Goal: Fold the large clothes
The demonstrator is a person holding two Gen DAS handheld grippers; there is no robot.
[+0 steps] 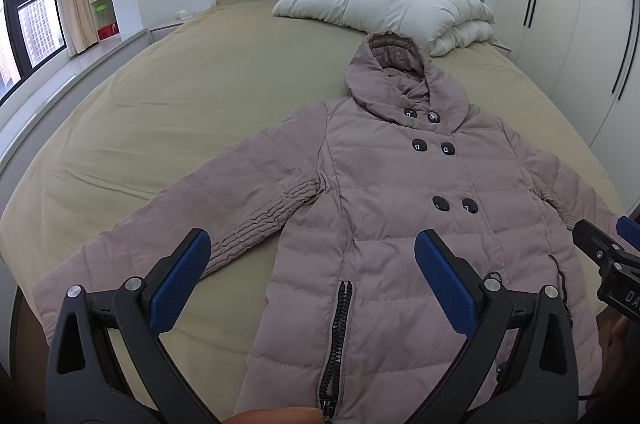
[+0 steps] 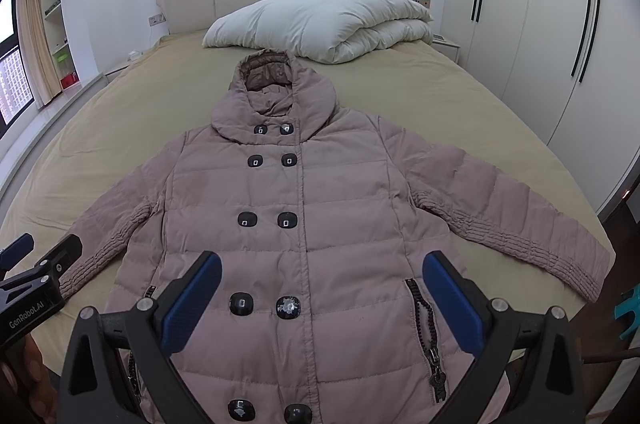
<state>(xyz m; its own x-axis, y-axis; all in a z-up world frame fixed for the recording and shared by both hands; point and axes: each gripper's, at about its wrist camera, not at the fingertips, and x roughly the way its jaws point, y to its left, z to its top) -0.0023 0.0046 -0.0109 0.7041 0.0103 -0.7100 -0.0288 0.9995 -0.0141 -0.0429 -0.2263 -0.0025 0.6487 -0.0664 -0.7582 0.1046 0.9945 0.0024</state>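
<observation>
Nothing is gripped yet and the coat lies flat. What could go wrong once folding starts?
1. The coat is thick and quilted, so the open left gripper or right gripper may pinch only the top layer, and the fold could spring back.
2. Both sleeves are spread wide toward the bed edges; a dragged sleeve may slip off the side.
3. The hood lies close to the duvet and may snag it.

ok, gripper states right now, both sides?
Left gripper: open, holding nothing, above the coat.
Right gripper: open, holding nothing, above the coat's front.
</observation>
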